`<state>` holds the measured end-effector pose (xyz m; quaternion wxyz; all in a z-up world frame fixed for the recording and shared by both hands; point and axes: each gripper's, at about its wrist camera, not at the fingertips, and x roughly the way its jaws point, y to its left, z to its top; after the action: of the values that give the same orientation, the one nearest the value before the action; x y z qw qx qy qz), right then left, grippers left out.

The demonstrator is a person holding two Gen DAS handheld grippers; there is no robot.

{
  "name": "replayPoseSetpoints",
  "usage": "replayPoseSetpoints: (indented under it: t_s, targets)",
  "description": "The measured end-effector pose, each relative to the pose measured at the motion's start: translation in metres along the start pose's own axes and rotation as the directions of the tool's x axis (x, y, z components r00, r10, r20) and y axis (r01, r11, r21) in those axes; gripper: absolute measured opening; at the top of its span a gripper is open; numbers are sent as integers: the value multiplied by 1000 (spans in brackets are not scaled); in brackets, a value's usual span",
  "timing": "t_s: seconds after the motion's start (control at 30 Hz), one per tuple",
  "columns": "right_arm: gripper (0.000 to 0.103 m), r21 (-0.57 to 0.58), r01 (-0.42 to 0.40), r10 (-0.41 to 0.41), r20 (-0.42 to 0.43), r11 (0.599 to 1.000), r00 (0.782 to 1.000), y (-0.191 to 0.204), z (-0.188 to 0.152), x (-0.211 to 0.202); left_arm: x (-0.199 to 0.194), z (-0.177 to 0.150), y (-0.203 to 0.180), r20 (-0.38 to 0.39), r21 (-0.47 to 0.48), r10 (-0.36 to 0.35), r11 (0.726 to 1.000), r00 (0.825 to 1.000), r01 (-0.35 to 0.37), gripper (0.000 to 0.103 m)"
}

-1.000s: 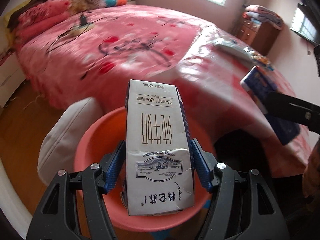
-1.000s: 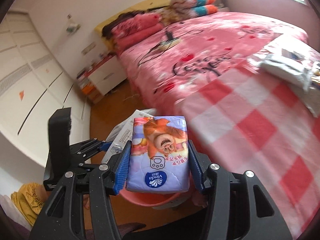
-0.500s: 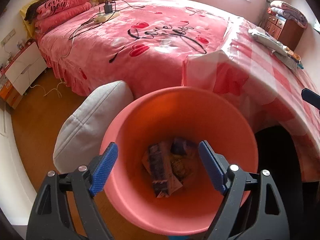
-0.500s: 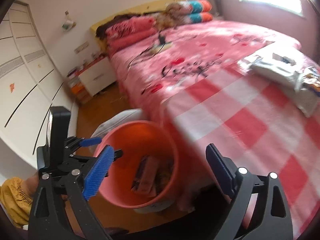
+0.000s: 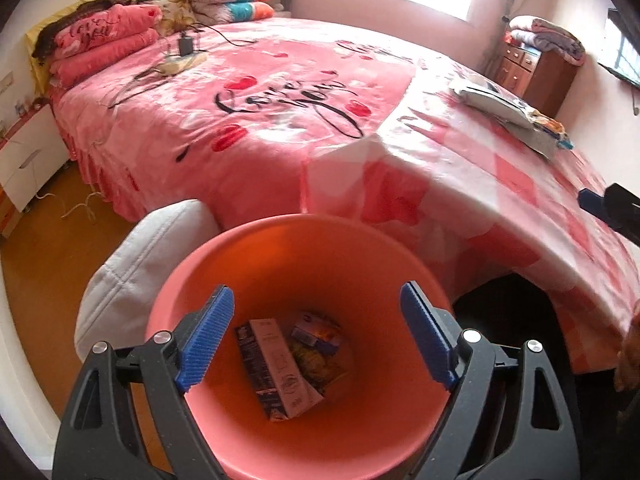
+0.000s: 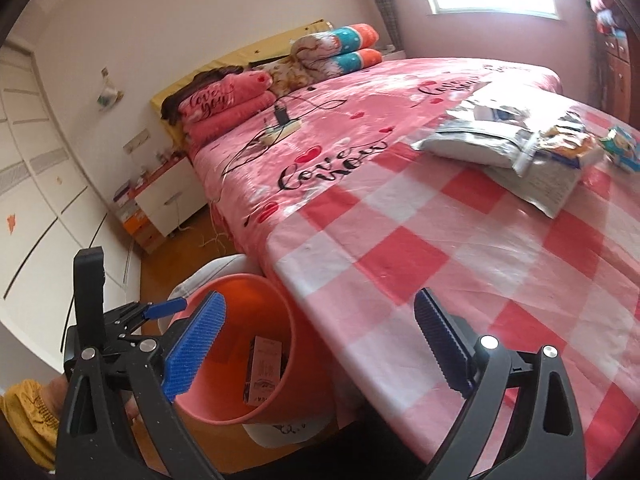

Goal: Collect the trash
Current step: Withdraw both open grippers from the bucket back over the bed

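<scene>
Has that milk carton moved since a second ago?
Yes. The milk carton has dropped from between the left gripper fingers, whose jaws have just been opening, to the bottom of the pink bucket.

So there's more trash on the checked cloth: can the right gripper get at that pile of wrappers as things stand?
Probably yes: the right gripper is open and empty, and bare checked cloth lies between it and the wrappers.

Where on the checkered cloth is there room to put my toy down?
The checkered cloth is bare across its near part, from the corner above the orange bin up to the pile of wrappers. The far right, around that pile, is crowded.
</scene>
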<state>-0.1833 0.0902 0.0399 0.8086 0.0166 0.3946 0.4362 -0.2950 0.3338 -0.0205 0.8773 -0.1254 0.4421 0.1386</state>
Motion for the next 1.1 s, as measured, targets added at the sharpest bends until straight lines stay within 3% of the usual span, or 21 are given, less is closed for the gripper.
replayPoseSetpoints:
  t_s: [0.6,1.1]
  targets:
    - [96,178,38,-56,93,983,994,-79,0,-35,-6,20,-49,-39,40,-22,999,999,23,86]
    - [96,227,60,-89,122,972,989,-123,-3,-57,-7,42,-108,-43,114,-69,991,997,73,86]
